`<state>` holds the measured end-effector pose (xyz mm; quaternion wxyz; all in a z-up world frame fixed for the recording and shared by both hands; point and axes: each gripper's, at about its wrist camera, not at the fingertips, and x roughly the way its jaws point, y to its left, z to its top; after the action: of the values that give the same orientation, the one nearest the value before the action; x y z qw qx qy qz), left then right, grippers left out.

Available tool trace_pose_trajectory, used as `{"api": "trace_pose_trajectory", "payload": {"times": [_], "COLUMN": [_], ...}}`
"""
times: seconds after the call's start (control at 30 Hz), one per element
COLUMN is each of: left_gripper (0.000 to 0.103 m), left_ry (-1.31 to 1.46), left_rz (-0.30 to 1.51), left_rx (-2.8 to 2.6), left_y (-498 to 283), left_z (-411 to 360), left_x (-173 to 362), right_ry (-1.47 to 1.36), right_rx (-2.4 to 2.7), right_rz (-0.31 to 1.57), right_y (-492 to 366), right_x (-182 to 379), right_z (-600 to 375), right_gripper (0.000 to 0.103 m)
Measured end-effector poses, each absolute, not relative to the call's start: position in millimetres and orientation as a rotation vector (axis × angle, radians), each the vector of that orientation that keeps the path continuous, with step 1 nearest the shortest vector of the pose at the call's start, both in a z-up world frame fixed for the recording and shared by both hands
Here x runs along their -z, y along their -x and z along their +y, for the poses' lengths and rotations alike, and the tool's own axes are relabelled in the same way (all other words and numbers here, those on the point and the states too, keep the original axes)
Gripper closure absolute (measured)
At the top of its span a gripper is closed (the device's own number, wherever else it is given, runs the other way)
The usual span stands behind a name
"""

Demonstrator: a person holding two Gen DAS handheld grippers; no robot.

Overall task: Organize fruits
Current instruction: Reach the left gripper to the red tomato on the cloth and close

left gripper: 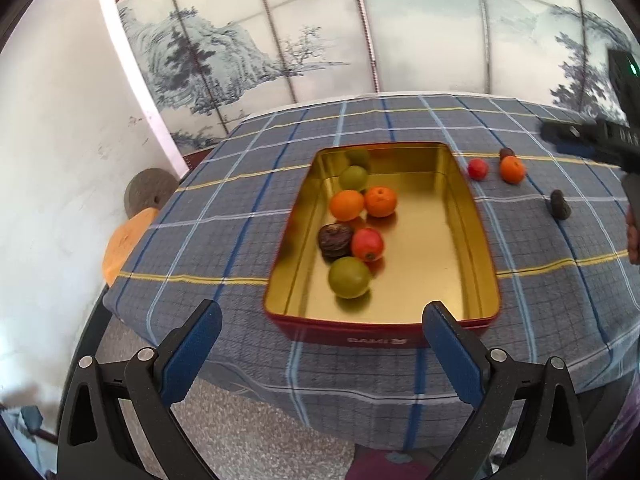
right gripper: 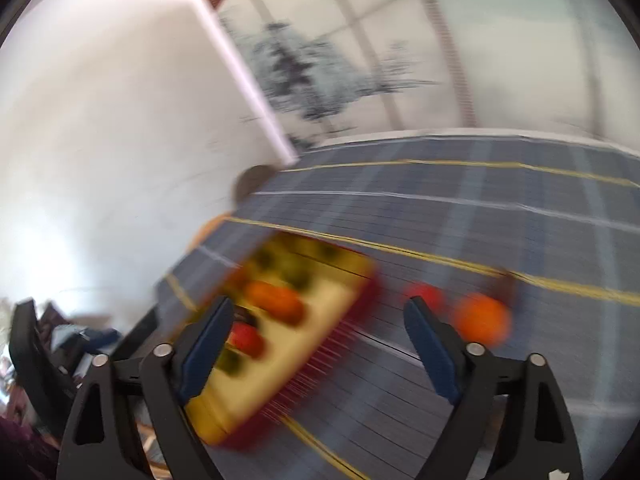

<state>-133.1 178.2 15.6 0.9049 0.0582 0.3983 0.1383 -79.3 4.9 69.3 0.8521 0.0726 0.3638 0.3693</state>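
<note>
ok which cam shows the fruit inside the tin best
The left wrist view: it looks down into the open tin, so each fruit is sharp, like the green one nearest. The right wrist view shows the tin smeared by motion blur, its fruit only colored blobs.

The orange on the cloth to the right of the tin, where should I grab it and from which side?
Grip the orange across its round middle, coming from above. A red fruit sits to its left and a dark fruit just behind, so a fore-aft or sideways approach looks crowded; angle the fingers diagonally.
</note>
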Motion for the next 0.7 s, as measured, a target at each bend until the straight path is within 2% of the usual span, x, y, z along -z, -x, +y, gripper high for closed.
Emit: {"api": "trace_pose_trajectory", "payload": {"times": [0.2, 0.5, 0.7], "left_gripper": [0.003, 0.003, 0.003], "left_ry": [-0.173, -0.276, -0.315], "left_rz": [0.834, 0.855, 0.879], "left_rx": [-0.201, 0.046, 0.238], "left_y": [122, 89, 34], "left_z": [148, 89, 61], "left_x": [-18, -25, -34], "right_ry": [-0.170, -0.029, 0.044], "right_rx": [-0.430, -0.125, -0.095], "right_rz": [0.821, 0.909, 0.945], "right_y": [69, 64, 59], "right_x": [-37, 3, 11], "right_z": [-117, -200, -196], "right_gripper": [0.001, 0.000, 0.000]}}
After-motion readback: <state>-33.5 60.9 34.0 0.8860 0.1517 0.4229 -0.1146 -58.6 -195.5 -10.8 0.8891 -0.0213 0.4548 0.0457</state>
